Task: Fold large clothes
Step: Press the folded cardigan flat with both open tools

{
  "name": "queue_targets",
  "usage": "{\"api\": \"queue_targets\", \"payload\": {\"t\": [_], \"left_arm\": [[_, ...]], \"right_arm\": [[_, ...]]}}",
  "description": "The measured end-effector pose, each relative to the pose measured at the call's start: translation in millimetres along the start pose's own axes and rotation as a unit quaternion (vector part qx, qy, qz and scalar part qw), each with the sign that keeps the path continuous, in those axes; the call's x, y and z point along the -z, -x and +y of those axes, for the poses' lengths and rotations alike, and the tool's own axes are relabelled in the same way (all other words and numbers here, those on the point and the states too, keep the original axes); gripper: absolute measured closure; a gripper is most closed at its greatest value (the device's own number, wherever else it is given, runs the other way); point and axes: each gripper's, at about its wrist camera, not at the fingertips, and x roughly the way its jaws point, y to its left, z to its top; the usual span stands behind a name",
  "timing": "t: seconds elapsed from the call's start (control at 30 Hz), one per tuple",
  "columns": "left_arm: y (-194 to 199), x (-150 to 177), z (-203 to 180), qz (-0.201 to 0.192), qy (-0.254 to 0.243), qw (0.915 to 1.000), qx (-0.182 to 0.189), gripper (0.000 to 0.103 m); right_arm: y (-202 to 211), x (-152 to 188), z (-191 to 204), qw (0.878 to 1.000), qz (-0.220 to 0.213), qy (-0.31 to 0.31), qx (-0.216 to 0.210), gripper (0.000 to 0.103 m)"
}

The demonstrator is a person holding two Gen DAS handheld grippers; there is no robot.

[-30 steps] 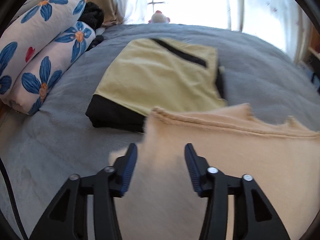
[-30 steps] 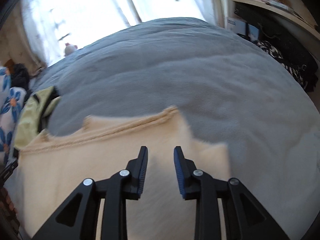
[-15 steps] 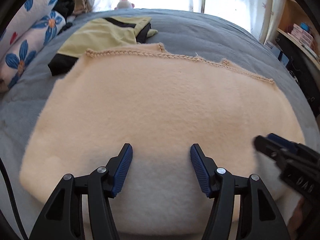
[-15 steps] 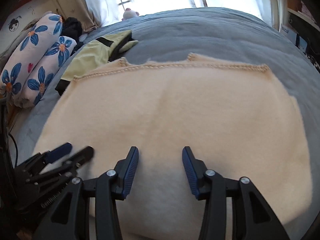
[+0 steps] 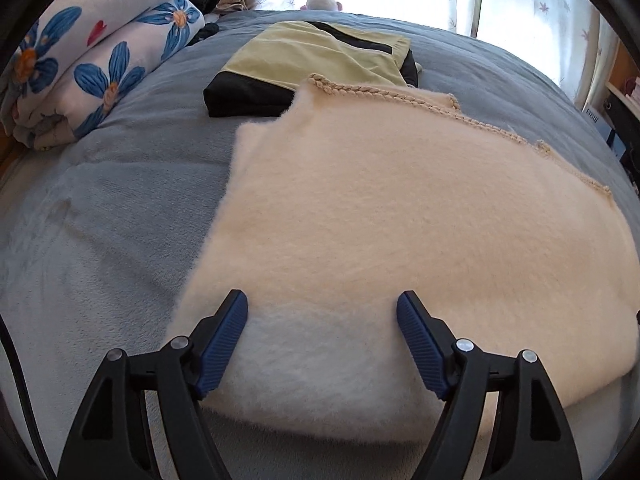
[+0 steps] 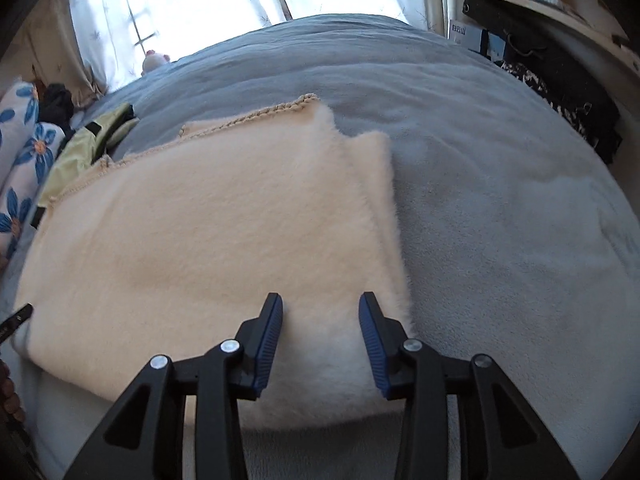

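The left gripper hovers over the near left part of a folded cream fleece garment; its jaws have just been opening and stand wide, pads clear of the fabric. The right gripper hangs over the garment's near right corner, jaws parted more narrowly, gripping nothing. The garment lies flat on a grey bedspread, its braided hem at the far edge, beside a folded yellow-and-black garment. 2 floral pillows lie further left.

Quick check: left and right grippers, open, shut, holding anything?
Left gripper: open, just widened, over the fluffy cream sweater, gripping nothing.
Right gripper: open, empty.
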Motion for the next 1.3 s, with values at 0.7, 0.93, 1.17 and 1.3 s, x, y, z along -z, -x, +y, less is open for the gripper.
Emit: {"api": "queue_targets", "payload": {"t": [0.7, 0.93, 1.17, 1.3], "left_arm": [[113, 30, -11, -0.002, -0.001, 0.9997, 0.024, 0.026], [141, 49, -14, -0.011, -0.005, 0.9982, 0.059, 0.025], [141, 66, -11, -0.003, 0.009, 0.9954, 0.095, 0.025], [128, 74, -6, 0.011, 0.034, 0.9901, 0.136, 0.025]], "right_arm": [[106, 27, 54, 0.999, -0.007, -0.001, -0.032, 0.061], [136, 45, 79, 0.998, -0.031, 0.03, -0.053, 0.061], [138, 63, 101, 0.995, -0.053, 0.055, -0.071, 0.058], [132, 70, 108, 0.992, -0.056, 0.056, -0.096, 0.058]]}}
